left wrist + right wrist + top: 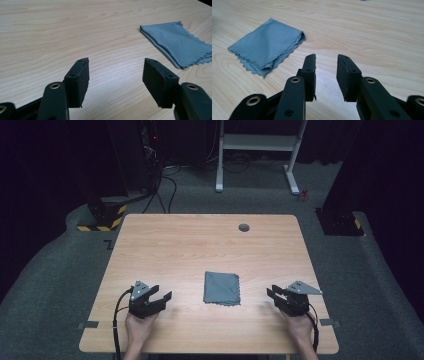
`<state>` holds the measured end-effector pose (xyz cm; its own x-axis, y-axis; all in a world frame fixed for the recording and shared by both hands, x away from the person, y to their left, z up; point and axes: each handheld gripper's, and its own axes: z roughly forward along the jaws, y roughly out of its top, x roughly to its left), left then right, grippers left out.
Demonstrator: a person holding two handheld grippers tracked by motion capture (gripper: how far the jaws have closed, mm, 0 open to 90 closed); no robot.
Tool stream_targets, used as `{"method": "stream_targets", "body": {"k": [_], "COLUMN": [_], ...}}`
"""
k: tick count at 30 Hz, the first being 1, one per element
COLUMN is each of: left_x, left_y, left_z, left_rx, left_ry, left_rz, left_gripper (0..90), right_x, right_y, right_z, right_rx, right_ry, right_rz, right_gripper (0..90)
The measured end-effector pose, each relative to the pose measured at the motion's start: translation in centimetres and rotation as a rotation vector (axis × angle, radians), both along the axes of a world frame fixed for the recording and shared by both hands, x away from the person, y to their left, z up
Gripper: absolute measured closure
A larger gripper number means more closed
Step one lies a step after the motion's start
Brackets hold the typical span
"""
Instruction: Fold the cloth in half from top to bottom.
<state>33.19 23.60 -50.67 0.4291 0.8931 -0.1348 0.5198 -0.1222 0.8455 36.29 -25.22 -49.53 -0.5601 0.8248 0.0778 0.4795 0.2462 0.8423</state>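
Folded grey cloth (pixel 221 288), scalloped edge (pixel 249 65) plain in right gripper view

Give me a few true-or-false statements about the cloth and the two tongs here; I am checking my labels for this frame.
1. The grey cloth lies folded on the wooden table. True.
2. The left tongs are shut on the cloth. False: their jaws stand apart with bare table between them, and the cloth lies off to one side.
3. The right tongs hold nothing. True.
4. The cloth hangs over the table's edge. False: it lies flat, well inside the edges.
5. In the high view the cloth lies between the two tongs. True.
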Motion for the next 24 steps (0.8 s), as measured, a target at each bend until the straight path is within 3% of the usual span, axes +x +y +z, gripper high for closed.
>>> {"method": "stream_targets", "body": {"k": [8, 12, 24], "left_x": [0.0, 0.2, 0.2], "left_y": [0.6, 0.6, 1.1], "left_z": [-0.7, -1.1, -1.7], "left_rx": [0.028, 0.062, 0.092], "left_ry": [0.023, 0.031, 0.045], "left_rz": [0.026, 0.035, 0.066], "left_gripper": [38.4, 38.3, 38.4], "right_x": [-0.3, -0.5, -0.7], "right_y": [-1.2, -1.7, -2.1], "right_z": [-0.6, -0.9, -1.7], "right_rx": [-0.019, -0.034, -0.088], "right_ry": [0.024, 0.03, 0.059], "right_rz": [-0.037, -0.053, -0.073], "right_gripper": [67.4, 66.9, 65.1]}}
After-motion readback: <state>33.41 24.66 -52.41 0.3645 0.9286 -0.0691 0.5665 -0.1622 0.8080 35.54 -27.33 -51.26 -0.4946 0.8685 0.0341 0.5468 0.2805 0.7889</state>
